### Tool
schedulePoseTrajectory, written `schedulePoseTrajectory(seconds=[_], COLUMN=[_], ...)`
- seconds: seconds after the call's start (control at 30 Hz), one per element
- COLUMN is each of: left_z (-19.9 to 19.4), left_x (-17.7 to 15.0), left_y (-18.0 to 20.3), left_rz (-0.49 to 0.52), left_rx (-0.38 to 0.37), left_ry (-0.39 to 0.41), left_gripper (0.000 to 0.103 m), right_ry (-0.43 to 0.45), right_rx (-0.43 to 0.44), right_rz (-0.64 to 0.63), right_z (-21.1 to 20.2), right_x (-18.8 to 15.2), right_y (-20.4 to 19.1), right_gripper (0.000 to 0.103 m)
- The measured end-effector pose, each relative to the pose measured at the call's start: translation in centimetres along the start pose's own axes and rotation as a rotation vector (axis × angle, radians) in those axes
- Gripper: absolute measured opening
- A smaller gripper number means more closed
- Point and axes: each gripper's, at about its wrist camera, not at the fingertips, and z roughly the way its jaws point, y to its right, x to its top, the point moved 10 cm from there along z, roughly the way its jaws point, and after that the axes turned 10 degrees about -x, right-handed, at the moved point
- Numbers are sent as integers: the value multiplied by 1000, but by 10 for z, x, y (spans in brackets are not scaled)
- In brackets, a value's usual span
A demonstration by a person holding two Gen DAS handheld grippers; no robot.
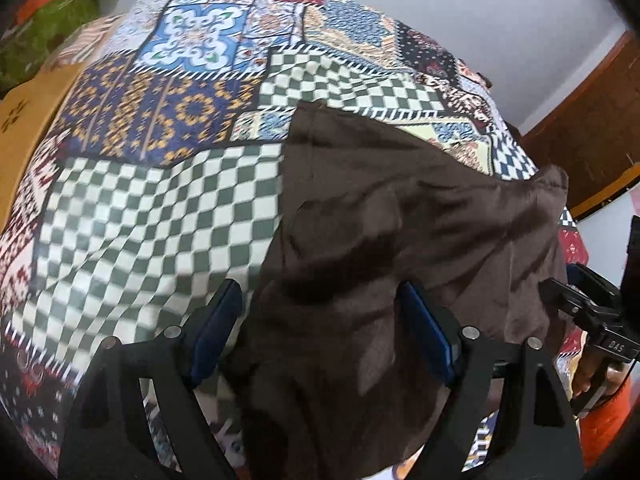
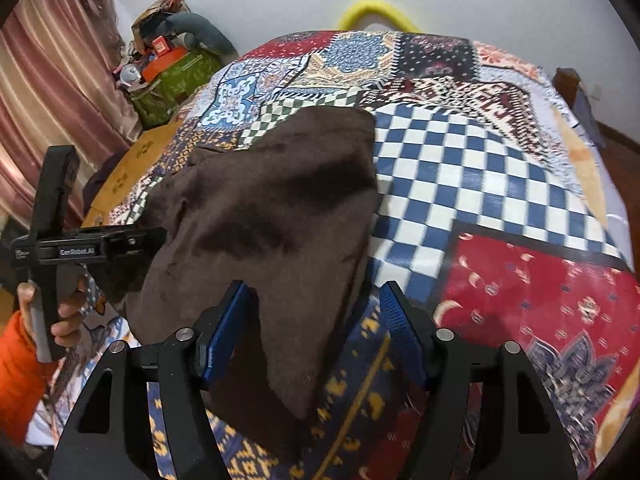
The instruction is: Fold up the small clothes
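Note:
A dark brown cloth lies rumpled on the patchwork bedspread. My left gripper is open, its blue pads on either side of the cloth's near edge, the cloth lying loose between them. In the right wrist view the same cloth spreads from centre to lower left. My right gripper is open over the cloth's near right corner, with its left pad against the fabric. The left gripper's body shows at the left, held by a hand in an orange sleeve.
The patchwork bedspread covers the whole surface. A green bag with clutter and a striped curtain stand at the far left. A yellow object sits behind the bed. A wooden door is at the right.

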Motion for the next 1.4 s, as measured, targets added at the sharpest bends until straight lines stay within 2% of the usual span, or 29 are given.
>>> schedulePoseTrajectory(seconds=[0.03, 0.07, 0.17, 0.23, 0.27, 0.33, 0.43, 0.63, 0.77, 0.93, 1.1, 1.3, 1.4], left_z=[2, 3, 3, 0, -3, -11, -28, -78, -113, -137, -135, -99, -83], left_x=[3, 5, 9, 9, 9, 7, 2, -11, -24, -46, -72, -97, -101], left_y=[3, 5, 7, 8, 8, 14, 27, 54, 66, 68, 60, 42, 34], left_rz=[7, 12, 9, -2, -7, 16, 77, 148, 173, 178, 169, 148, 129], left_rx=[-14, -26, -55, -65, -63, -49, 7, 41, 67, 97, 118, 143, 131], left_ry=[0, 1, 16, 24, 25, 42, 66, 122, 153, 149, 120, 45, 15], left_gripper=[75, 73, 53, 23, 22, 15, 13, 12, 11, 12, 12, 12, 13], right_ry=[5, 8, 15, 22, 27, 36, 49, 82, 106, 118, 96, 13, -20], right_rx=[6, 13, 27, 22, 23, 22, 30, 37, 40, 44, 33, 5, -16], right_rz=[-2, -4, -3, -11, -13, -14, -23, -61, -78, -90, -94, -75, -72], right_z=[1, 3, 5, 4, 2, -3, -18, -57, -85, -110, -111, -79, -62], right_x=[2, 4, 7, 8, 8, 10, 10, 7, 3, -9, -27, -52, -59], right_y=[-2, -5, -10, -12, -14, -14, -17, -38, -57, -79, -89, -79, -69], right_gripper=[52, 44, 24, 15, 10, 8, 6, 5, 5, 5, 5, 5, 5])
